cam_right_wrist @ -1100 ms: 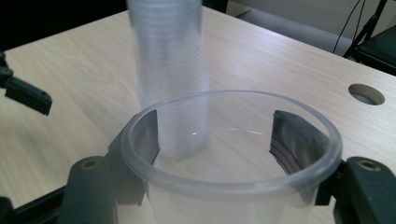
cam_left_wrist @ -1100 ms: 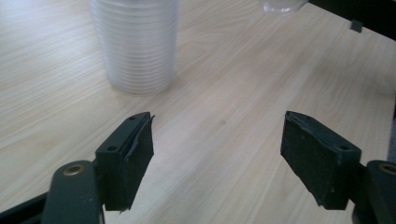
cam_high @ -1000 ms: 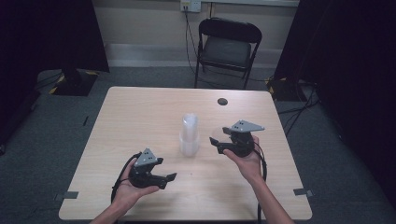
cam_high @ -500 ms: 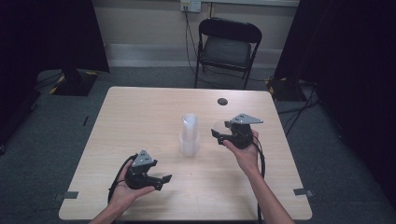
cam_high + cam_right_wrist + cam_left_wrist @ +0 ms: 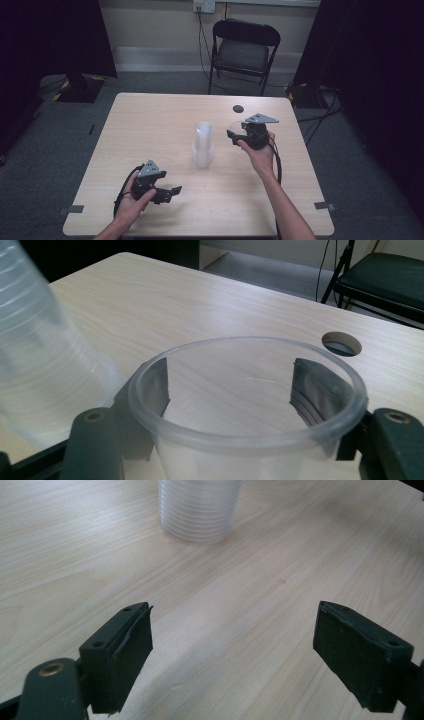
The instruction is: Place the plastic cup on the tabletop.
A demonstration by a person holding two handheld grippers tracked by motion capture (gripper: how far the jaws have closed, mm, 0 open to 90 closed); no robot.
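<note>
A single clear plastic cup (image 5: 247, 405) sits between the right gripper's (image 5: 239, 134) two black jaws, its open rim towards the camera, the pads pressing its wall from either side. These jaws have just been opening slightly with the cup still between them. In the high view the cup is held above the table, well apart from the tall stack of clear ribbed plastic cups (image 5: 202, 145), which stands upright off the fingertips towards the table's middle.

The left gripper (image 5: 172, 190) rests low over the pale wooden table (image 5: 150, 125), its jaws wide apart and empty; the stack's base (image 5: 199, 510) lies well ahead of its fingertips. A dark round cable hole (image 5: 341, 343) lies beyond the right fingertips. A black folding chair (image 5: 244, 50) stands behind the table.

Risks, as judged: the thin wall may buckle under pad pressure, or the cup may slip out if the grip loosens further. A sideways brush from either gripper could topple the tall stack.
</note>
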